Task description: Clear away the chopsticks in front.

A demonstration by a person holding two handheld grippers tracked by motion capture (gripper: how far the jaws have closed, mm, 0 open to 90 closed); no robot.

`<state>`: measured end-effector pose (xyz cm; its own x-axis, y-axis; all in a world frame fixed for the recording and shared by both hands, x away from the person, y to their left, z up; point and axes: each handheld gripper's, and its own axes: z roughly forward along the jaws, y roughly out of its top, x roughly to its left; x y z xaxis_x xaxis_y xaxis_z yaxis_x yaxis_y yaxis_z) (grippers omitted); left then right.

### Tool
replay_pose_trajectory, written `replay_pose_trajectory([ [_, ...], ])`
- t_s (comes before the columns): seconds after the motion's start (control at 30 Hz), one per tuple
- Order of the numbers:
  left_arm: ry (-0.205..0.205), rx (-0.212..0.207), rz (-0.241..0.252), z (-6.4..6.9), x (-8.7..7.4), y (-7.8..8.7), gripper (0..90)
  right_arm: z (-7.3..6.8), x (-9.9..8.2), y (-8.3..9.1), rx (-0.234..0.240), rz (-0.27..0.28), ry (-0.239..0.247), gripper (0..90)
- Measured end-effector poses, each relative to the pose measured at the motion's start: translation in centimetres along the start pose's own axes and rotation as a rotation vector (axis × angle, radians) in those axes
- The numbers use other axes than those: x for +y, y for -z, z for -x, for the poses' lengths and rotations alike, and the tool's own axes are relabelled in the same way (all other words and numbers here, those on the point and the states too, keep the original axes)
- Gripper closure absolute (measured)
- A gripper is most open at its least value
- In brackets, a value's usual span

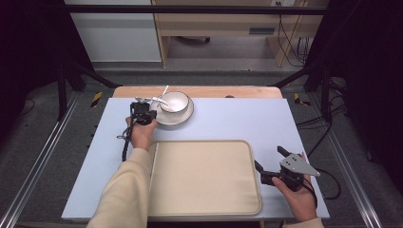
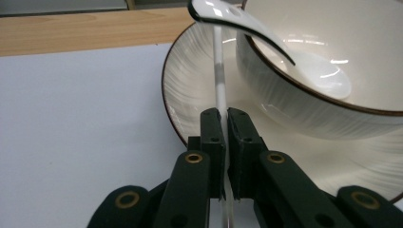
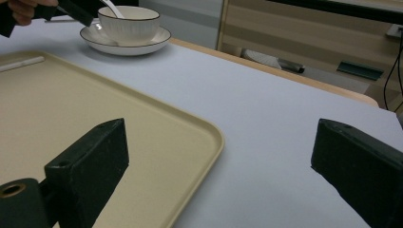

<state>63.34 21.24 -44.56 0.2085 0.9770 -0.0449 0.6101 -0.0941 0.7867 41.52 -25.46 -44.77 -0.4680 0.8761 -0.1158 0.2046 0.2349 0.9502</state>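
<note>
The left gripper (image 2: pixel 223 116) has its jaws pressed together on a thin white stick (image 2: pixel 219 71), which looks like a chopstick; it runs up from between the pads across the saucer's rim. In the high view this gripper (image 1: pixel 142 110) sits at the far left part of the table, just beside the saucer (image 1: pixel 186 116). The saucer is white with a dark edge and fine ribbed lines, and a matching white bowl (image 2: pixel 332 61) stands on it. A white ceramic spoon (image 2: pixel 252 33) lies in the bowl with its handle sticking out over the rim towards the gripper.

The right gripper (image 1: pixel 269 161) rests near the right edge of the table, jaws spread wide with nothing between them, just beside the right side of a beige tray (image 1: pixel 204 175). The tray lies on the pale blue tabletop (image 1: pixel 237 118).

No brand, label or writing can be read on any of these.
</note>
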Motion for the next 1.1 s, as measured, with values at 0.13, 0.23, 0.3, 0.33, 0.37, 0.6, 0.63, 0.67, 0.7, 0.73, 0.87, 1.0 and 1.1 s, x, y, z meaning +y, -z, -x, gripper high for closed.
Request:
replay_pose_trajectory([
  [0.13, 0.039, 0.000, 0.031, -0.9, 0.0, 1.6, 85.3, 0.0, 0.0, 0.1, -0.001, 0.003, 0.000, 5.3],
  [0.23, 0.084, 0.004, 0.038, -1.7, -0.4, 3.1, 85.3, -0.1, 0.1, 0.1, 0.000, 0.003, -0.004, 5.3],
  [0.3, 0.098, 0.014, 0.038, -2.1, -0.8, 3.9, 85.3, -0.1, 0.1, 0.1, 0.001, 0.004, -0.005, 5.3],
  [0.33, 0.109, 0.015, 0.042, -2.2, -1.0, 4.6, 85.3, -0.1, 0.1, 0.1, 0.003, 0.005, -0.008, 5.3],
  [0.37, 0.114, 0.018, 0.050, -2.3, -1.2, 5.0, 85.3, -0.1, 0.2, 0.1, 0.004, 0.008, -0.005, 5.3],
  [0.6, 0.135, 0.023, 0.067, -2.5, -3.2, 7.3, 85.3, -0.3, 0.2, 0.1, 0.008, 0.013, 0.002, 4.7],
  [0.63, 0.137, 0.023, 0.067, -2.5, -3.4, 7.3, 85.3, -0.3, 0.2, 0.1, 0.007, 0.011, 0.002, 4.7],
  [0.67, 0.137, 0.023, 0.067, -2.5, -3.4, 7.3, 85.3, -0.2, 0.2, 0.1, 0.007, 0.010, 0.002, 4.7],
  [0.7, 0.145, 0.030, 0.065, -2.8, -3.9, 7.4, 85.3, -0.2, 0.2, 0.1, 0.007, 0.010, 0.003, 4.7],
  [0.73, 0.143, 0.033, 0.063, -2.9, -4.1, 7.4, 85.3, -0.2, 0.2, 0.1, 0.006, 0.009, 0.001, 4.7],
  [0.87, 0.169, 0.026, 0.077, -3.2, -4.8, 8.0, 85.3, -0.2, 0.2, 0.1, 0.005, 0.011, -0.001, 4.7],
  [1.0, 0.197, 0.026, 0.086, -3.4, -5.6, 8.7, 85.3, -0.2, 0.2, 0.1, 0.007, 0.012, 0.002, 4.7],
  [1.1, 0.213, 0.026, 0.093, -3.2, -6.5, 9.2, 85.2, -0.3, 0.2, 0.1, 0.010, 0.014, 0.002, 4.7],
])
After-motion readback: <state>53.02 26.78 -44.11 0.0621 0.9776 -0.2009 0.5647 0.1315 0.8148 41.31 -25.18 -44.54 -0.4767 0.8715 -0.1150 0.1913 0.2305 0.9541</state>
